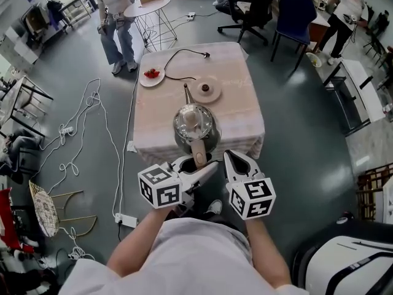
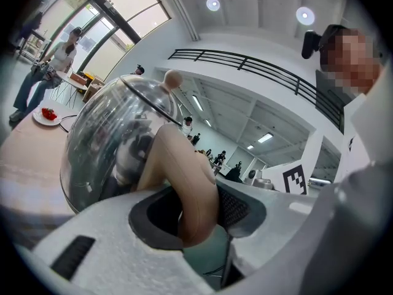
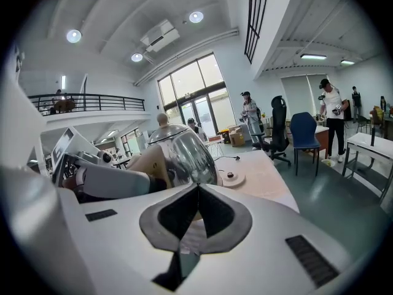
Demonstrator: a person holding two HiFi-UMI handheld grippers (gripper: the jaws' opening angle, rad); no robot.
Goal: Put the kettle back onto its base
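Note:
A shiny domed kettle [image 1: 195, 126] with a beige handle [image 1: 199, 152] is over the near edge of the pink-clothed table [image 1: 245, 115]. My left gripper [image 1: 206, 163] is shut on that handle. In the left gripper view the handle [image 2: 187, 183] is pinched between the pads, with the kettle body [image 2: 116, 134] just beyond. The round beige base [image 1: 206, 90] lies farther back on the table, apart from the kettle. My right gripper [image 1: 232, 157] hovers right of the handle with its jaws together and nothing in them. The right gripper view shows the kettle [image 3: 184, 152] and the base [image 3: 232, 178] ahead.
A white plate of strawberries [image 1: 151, 74] lies at the table's far left, and the base's black cord [image 1: 178, 57] runs across the back. A person [image 1: 115, 17] stands by a round white table [image 1: 151, 8]. Office chairs [image 1: 295, 17] stand to the right, cables [image 1: 80, 128] on the floor to the left.

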